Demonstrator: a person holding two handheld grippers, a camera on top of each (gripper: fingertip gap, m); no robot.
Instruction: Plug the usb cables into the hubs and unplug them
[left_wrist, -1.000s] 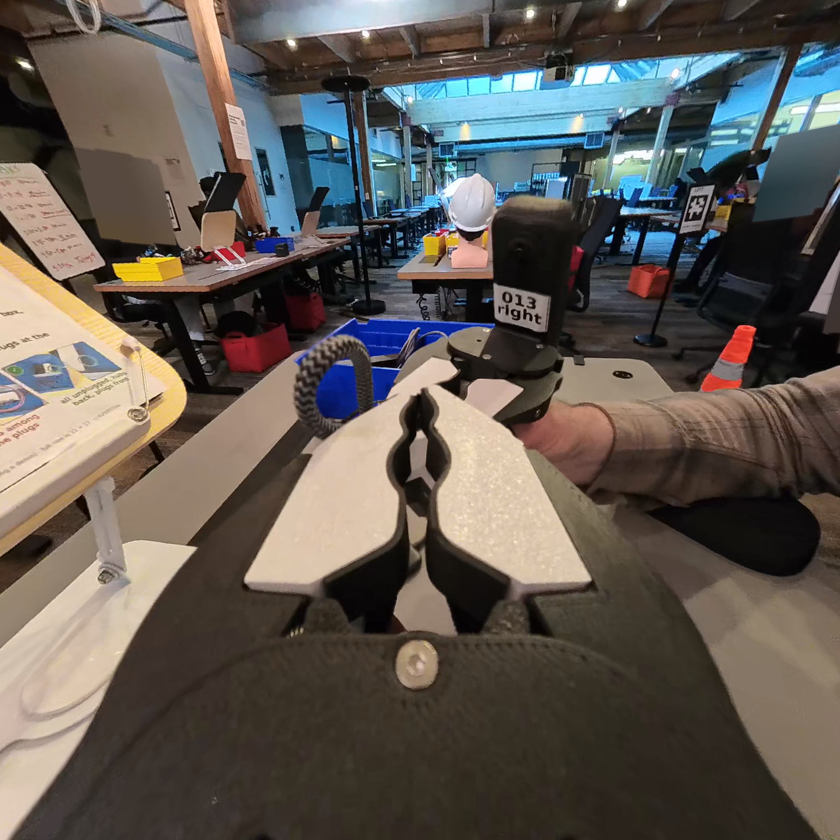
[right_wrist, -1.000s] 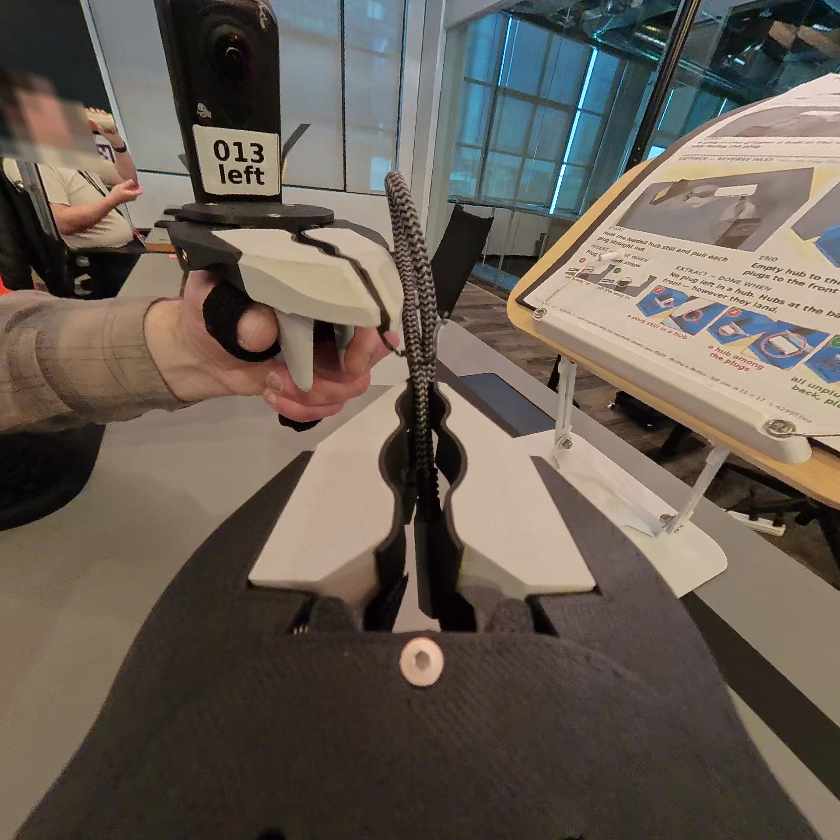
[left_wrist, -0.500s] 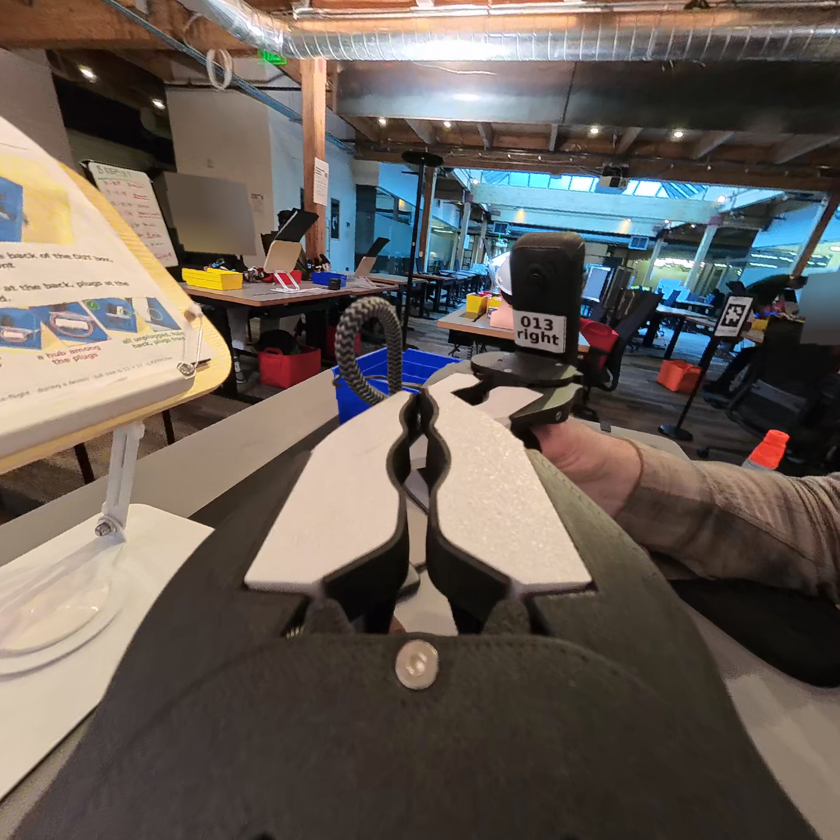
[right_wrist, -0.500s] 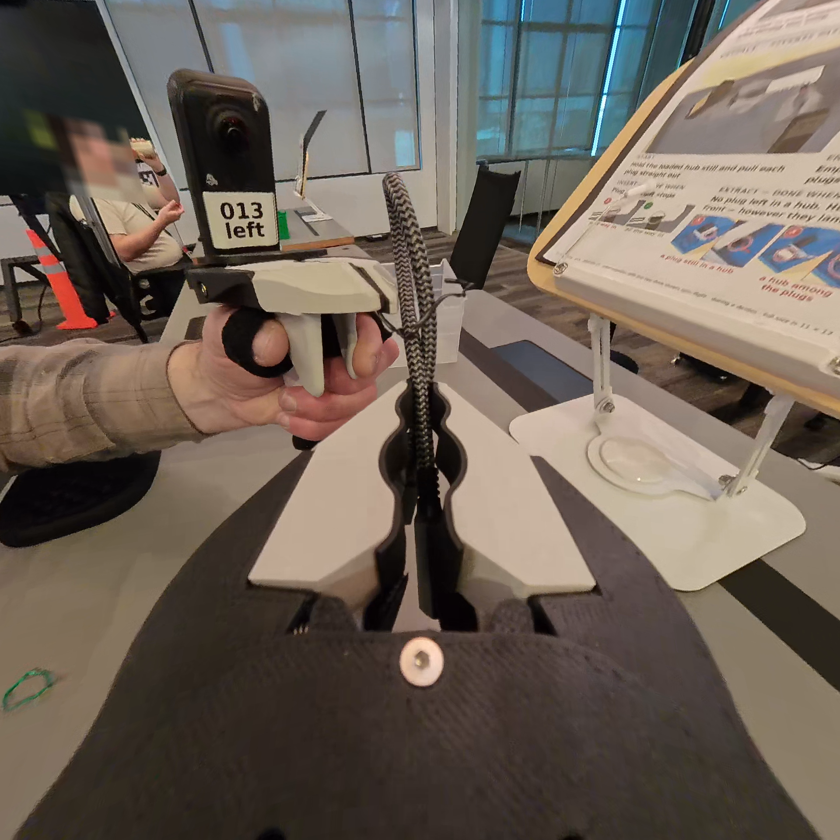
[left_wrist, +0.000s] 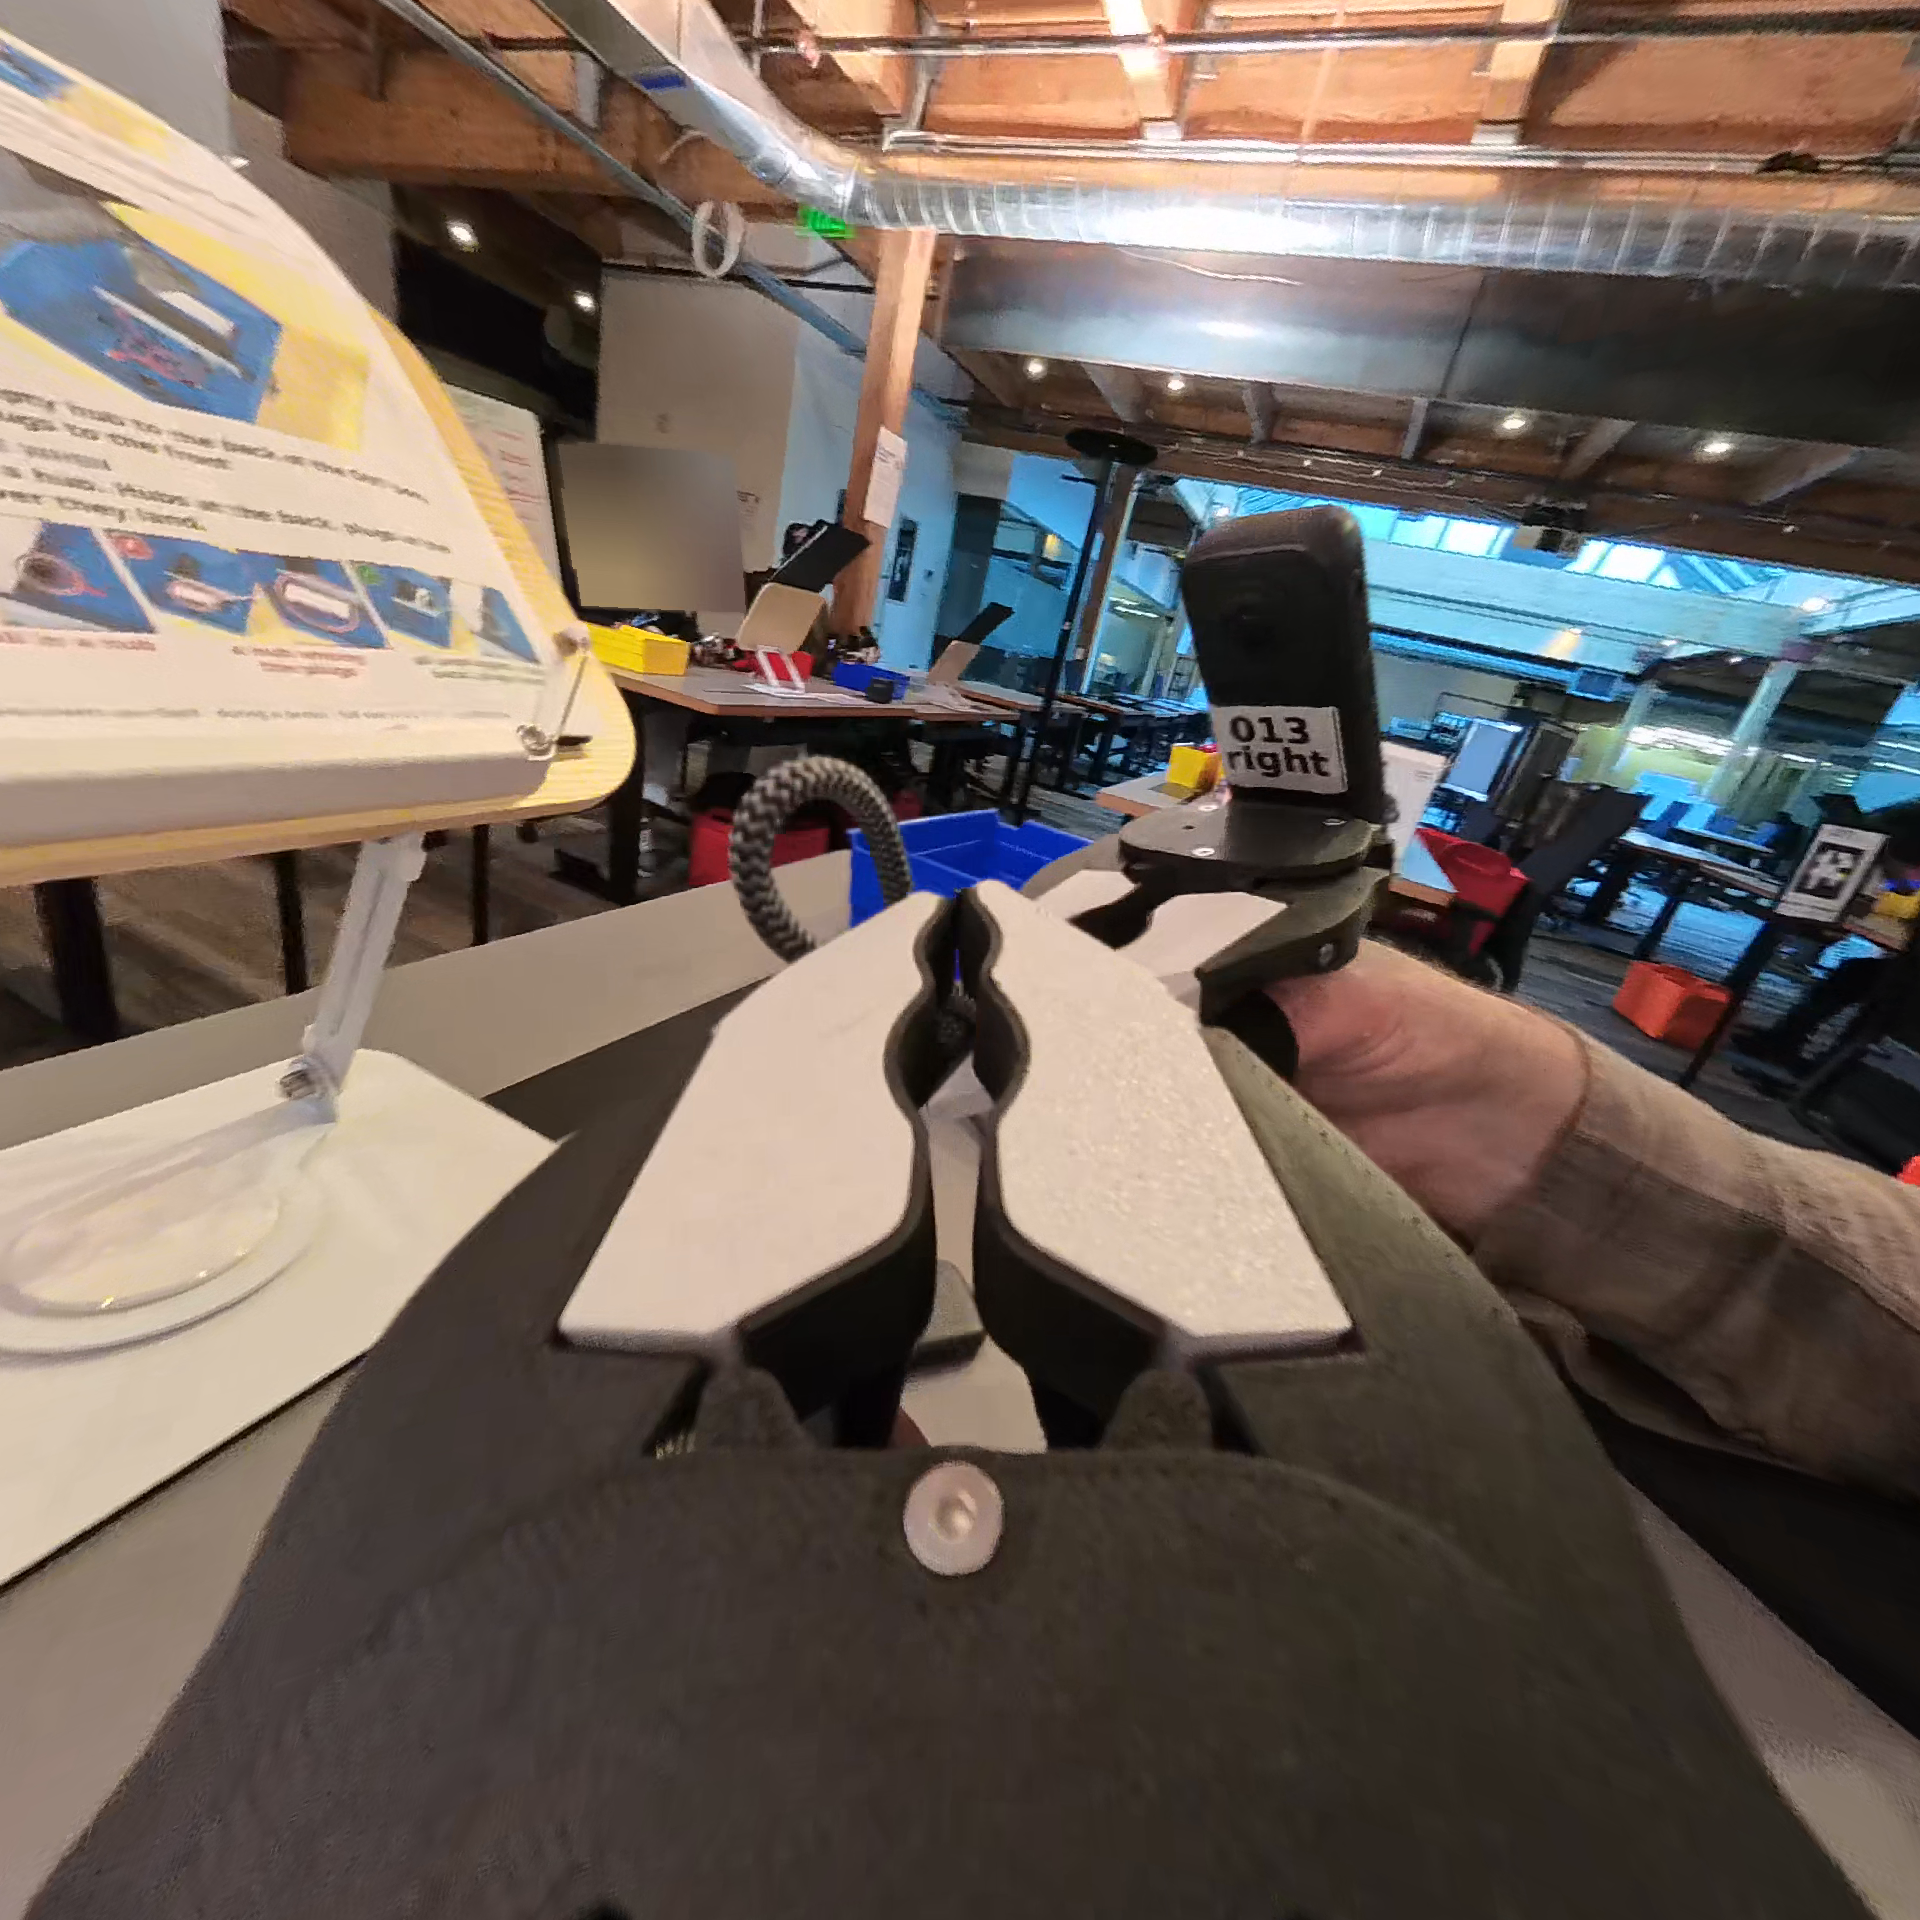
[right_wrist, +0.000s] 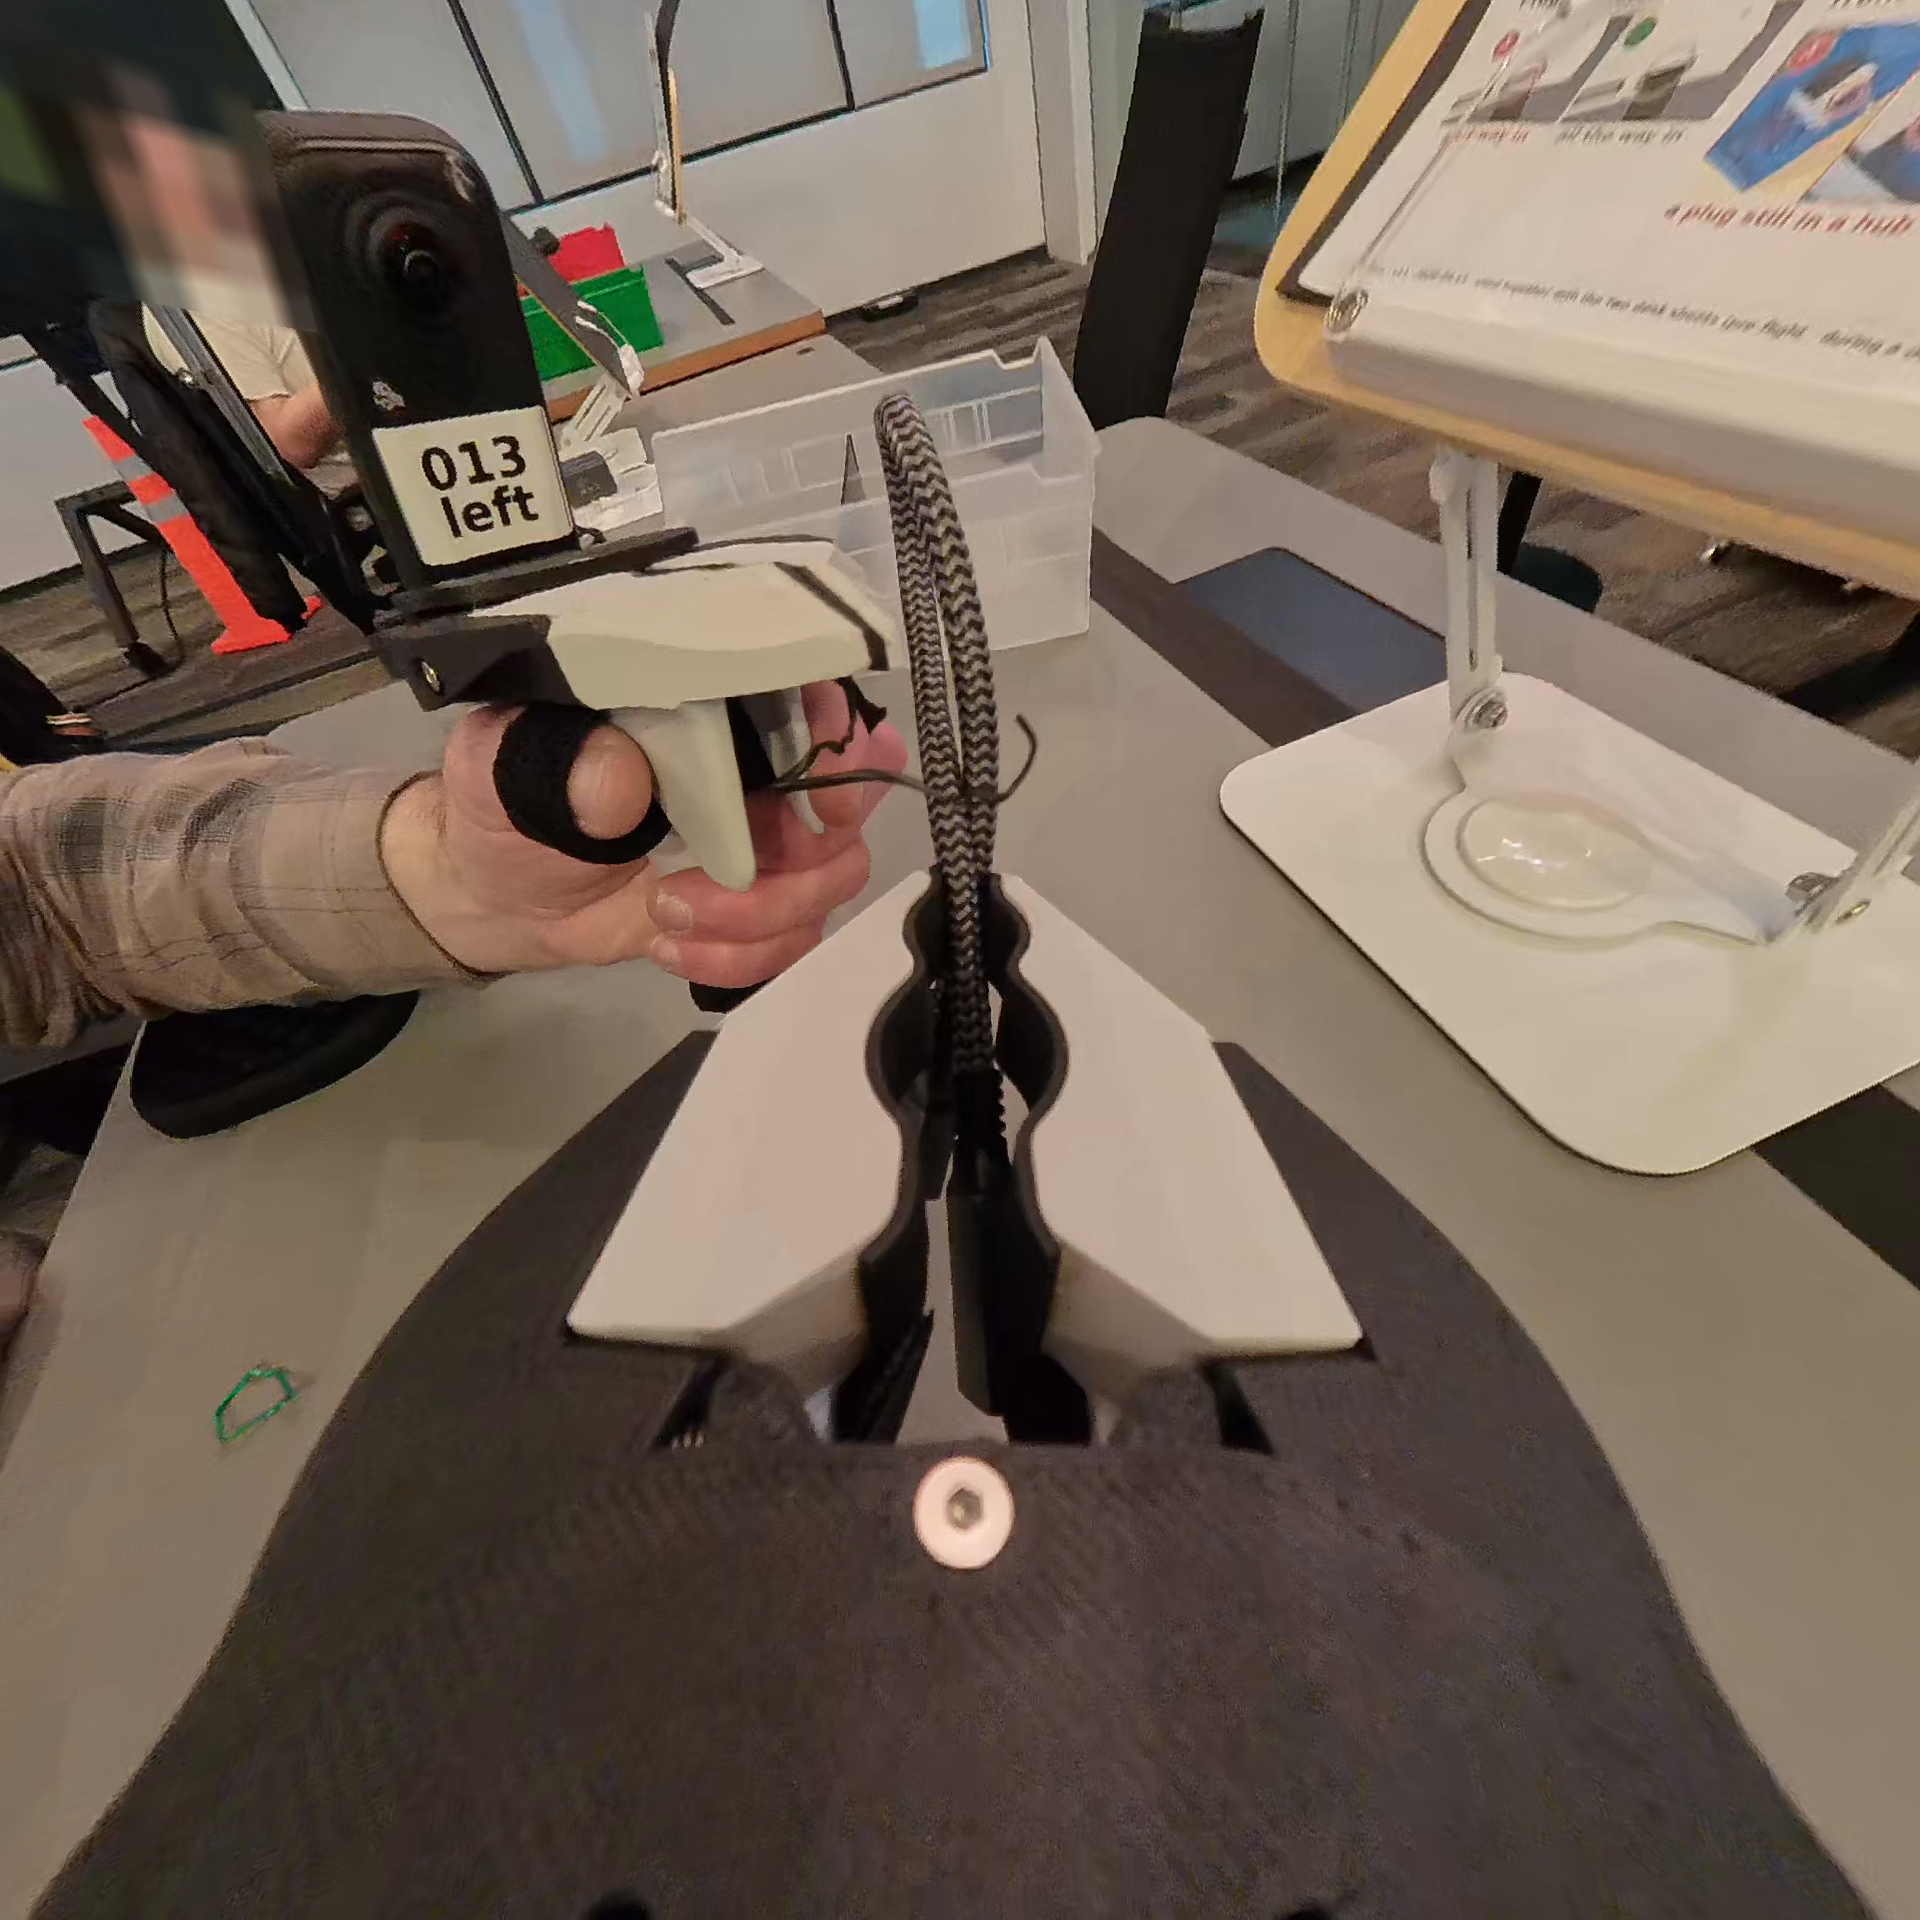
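I kept the right gripper (right_wrist: 961, 894) fingers clamped on the braided cable's (right_wrist: 940, 582) black plug at frame centre, and the left gripper (left_wrist: 958, 914) fingers pinched nearly together, seemingly steadying something pale, perhaps the hub, for mating.

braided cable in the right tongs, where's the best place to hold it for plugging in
Grip the braided cable by its rigid black plug body, as the right tongs do now, closing on its flat sides from left and right. The braid above is a limp loop that would likely bend under push. The plug tip is hidden.
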